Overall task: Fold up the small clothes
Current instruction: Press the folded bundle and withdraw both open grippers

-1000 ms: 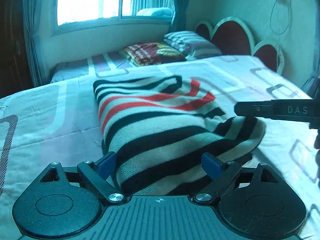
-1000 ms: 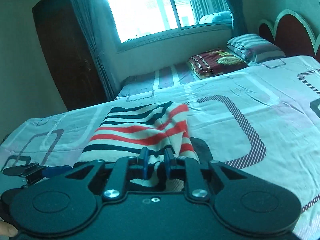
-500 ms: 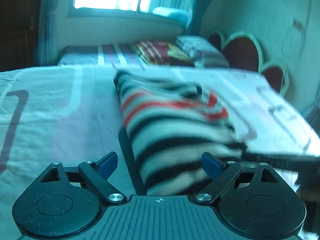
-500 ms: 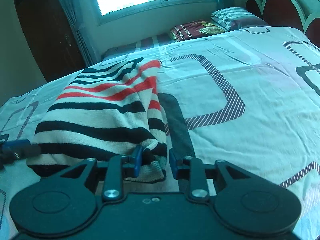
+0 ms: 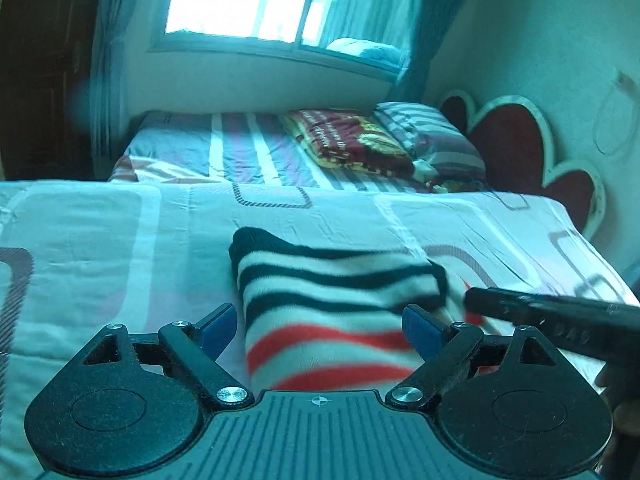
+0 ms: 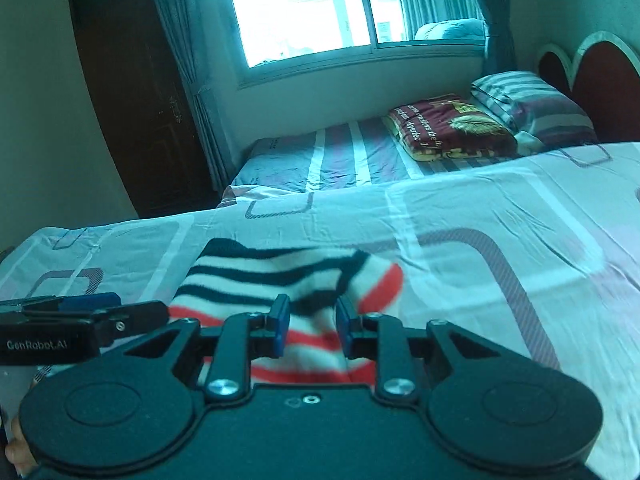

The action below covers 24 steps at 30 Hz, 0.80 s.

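A striped knit garment (image 5: pixel 336 304), white with black and red bands, lies folded on the patterned bed sheet (image 5: pixel 120 240). It also shows in the right wrist view (image 6: pixel 288 280). My left gripper (image 5: pixel 320 324) is open wide, its blue pads either side of the garment's near end. My right gripper (image 6: pixel 310 326) is partly open over the garment's near edge, with cloth showing between its pads. The right gripper's body shows at the right of the left wrist view (image 5: pixel 560 320). The left gripper shows at the left of the right wrist view (image 6: pixel 80 320).
Beyond the sheet lies a second bed with a striped cover (image 6: pixel 340 156), a dark red folded blanket (image 6: pixel 448 128) and a striped pillow (image 6: pixel 528 104). A red scalloped headboard (image 5: pixel 520 148) stands at the right. A dark wardrobe (image 6: pixel 132 92) and a window (image 6: pixel 304 8) lie behind.
The garment's near half has been folded over, so it now lies shorter with the red bands nearest me. My right gripper has opened off the cloth. Both views have tilted upward.
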Tool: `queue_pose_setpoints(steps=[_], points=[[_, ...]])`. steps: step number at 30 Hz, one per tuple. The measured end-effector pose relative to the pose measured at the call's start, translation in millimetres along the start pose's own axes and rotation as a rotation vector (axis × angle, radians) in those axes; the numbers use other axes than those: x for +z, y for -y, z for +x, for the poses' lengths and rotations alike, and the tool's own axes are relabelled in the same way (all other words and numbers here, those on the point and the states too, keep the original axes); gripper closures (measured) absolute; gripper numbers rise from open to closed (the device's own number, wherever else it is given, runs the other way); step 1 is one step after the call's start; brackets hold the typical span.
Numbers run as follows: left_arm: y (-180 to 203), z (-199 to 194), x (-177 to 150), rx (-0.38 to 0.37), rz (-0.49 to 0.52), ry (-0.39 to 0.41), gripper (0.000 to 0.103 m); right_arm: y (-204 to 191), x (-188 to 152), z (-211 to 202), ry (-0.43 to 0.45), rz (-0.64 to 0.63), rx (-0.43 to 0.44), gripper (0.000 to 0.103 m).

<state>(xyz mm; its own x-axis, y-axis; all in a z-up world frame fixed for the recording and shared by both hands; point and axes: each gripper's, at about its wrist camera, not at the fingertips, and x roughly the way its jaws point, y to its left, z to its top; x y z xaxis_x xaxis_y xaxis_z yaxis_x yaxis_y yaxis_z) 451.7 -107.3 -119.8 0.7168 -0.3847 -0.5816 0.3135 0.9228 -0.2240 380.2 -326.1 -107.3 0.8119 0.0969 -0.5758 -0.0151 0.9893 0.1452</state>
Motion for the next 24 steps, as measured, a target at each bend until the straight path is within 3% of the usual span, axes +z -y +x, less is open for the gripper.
queue_pose_setpoints(steps=[5,7,9,14,18,24], points=[[-10.0,53.3,8.6,0.015,-0.048,-0.076,0.022,-1.7,0.6,50.3,-0.034,-0.072,-0.054,0.081],[-18.8,72.3,1.3,0.071,-0.064,-0.119,0.022,-0.1,-7.3,62.8,-0.036,-0.118,-0.108,0.083],[-28.7,85.6,-13.7,0.091,-0.073,-0.151,0.022,6.7,-14.1,72.1,-0.041,-0.104,-0.108,0.082],[-26.1,88.6,-17.1,0.101,-0.068,-0.131,0.022,15.1,-14.9,77.4,-0.040,-0.068,-0.092,0.081],[-35.9,74.9,-11.4,0.131,-0.173,-0.112,0.022,18.4,-8.1,69.0,-0.056,-0.025,-0.074,0.080],[-8.7,29.3,-20.3,0.053,-0.056,-0.067,0.022,6.1,-6.8,18.4,-0.008,-0.055,0.000,0.077]])
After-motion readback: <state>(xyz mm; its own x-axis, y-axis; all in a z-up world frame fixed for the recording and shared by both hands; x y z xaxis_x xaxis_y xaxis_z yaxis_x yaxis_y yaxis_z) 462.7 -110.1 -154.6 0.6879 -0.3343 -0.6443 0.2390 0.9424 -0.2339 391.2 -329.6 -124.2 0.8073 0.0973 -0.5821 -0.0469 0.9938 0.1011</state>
